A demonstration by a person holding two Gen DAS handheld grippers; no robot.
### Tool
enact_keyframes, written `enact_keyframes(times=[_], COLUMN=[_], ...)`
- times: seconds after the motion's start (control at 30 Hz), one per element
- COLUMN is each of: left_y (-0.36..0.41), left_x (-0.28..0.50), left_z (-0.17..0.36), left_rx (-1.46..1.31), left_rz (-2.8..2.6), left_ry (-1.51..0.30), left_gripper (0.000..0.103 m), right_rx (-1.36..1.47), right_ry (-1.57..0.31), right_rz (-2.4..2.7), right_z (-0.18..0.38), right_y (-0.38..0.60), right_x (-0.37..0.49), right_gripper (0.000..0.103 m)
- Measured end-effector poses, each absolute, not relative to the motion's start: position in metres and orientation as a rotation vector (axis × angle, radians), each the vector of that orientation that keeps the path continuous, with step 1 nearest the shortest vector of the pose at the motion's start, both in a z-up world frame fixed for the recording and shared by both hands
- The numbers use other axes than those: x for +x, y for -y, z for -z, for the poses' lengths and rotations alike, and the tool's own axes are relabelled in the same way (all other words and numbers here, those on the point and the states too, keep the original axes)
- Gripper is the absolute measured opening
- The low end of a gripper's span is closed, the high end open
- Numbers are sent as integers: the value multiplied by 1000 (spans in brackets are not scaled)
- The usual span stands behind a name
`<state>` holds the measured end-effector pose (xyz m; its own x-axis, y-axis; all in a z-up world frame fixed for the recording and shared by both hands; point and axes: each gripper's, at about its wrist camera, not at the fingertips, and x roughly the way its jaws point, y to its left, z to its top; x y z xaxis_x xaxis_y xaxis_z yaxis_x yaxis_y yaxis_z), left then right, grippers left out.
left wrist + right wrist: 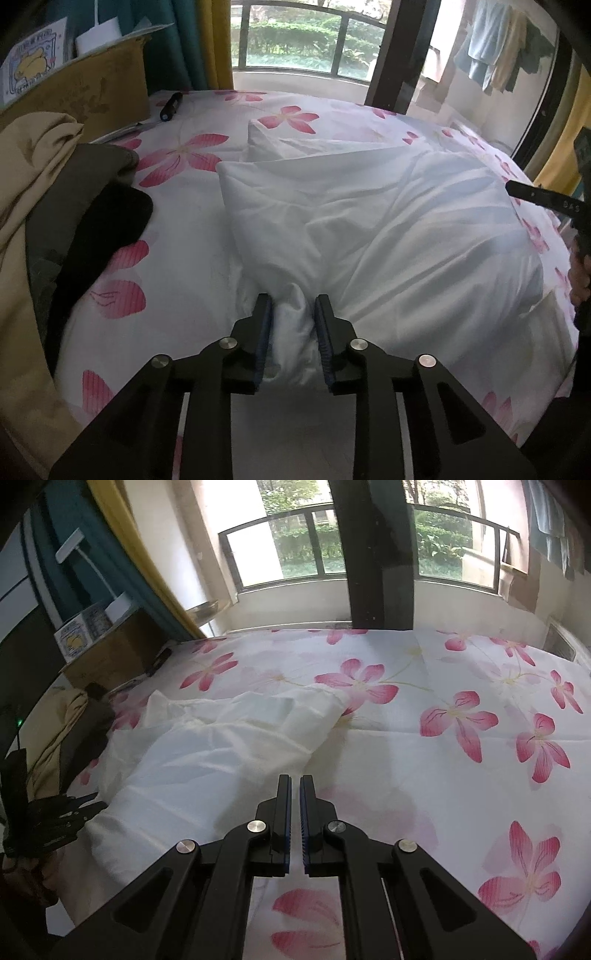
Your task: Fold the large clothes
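A white garment (369,221) is spread, crumpled and partly folded, on a bed covered by a white sheet with pink flowers (177,236). In the left wrist view, the left gripper (292,314) is seen at the near edge of the garment. Its fingers (263,325) are parted, and a bunched fold of the white cloth is found between them; it cannot be told whether the pads still press on it. No earlier picture is given. In the right wrist view, the right gripper (295,794) is held above the flowered sheet, just beside the right edge of the garment (221,757). Its fingers (283,805) are pressed almost together, and nothing is pinched between them. A pile of beige and dark clothes (44,206) is seen at the left side of the bed. A cardboard box (92,92) is placed behind this pile.
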<state>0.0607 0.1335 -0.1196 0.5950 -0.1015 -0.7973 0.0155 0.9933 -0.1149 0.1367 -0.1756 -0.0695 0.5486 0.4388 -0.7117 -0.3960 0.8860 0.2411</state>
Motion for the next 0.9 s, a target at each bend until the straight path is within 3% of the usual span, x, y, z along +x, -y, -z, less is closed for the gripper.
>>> enact_keyframes(times=[0.23,0.33,0.37,0.47,0.5,0.67,0.9], left_y=[-135,-137,-136,-136,-136,-135,-146], left_x=[47,41,40,37,36,27,13], left_z=[119,120,119,118,118,114,103], left_rx=[-126,-145,-147,-154,-158,-212,-268], left_rz=[69,70,70,73,77,97,48], left_ry=[-926,-920,-921,-925,-924,-890,-833], left_gripper=[31,32,32,38,40,58,59], right_rx=[35,23,34,104,131,168,118], right_ry=[-886,-906,-914,-912,-907,-914,-956], right_rz=[-481,-438,-430,-405,-412,-441,-442], right_z=[84,91,92,89,88,89,108], right_y=[163,166,169,186,190,190,183], right_x=[117,110,109,105,103,95,88], right_gripper=[6,13,22,70,77,77,79])
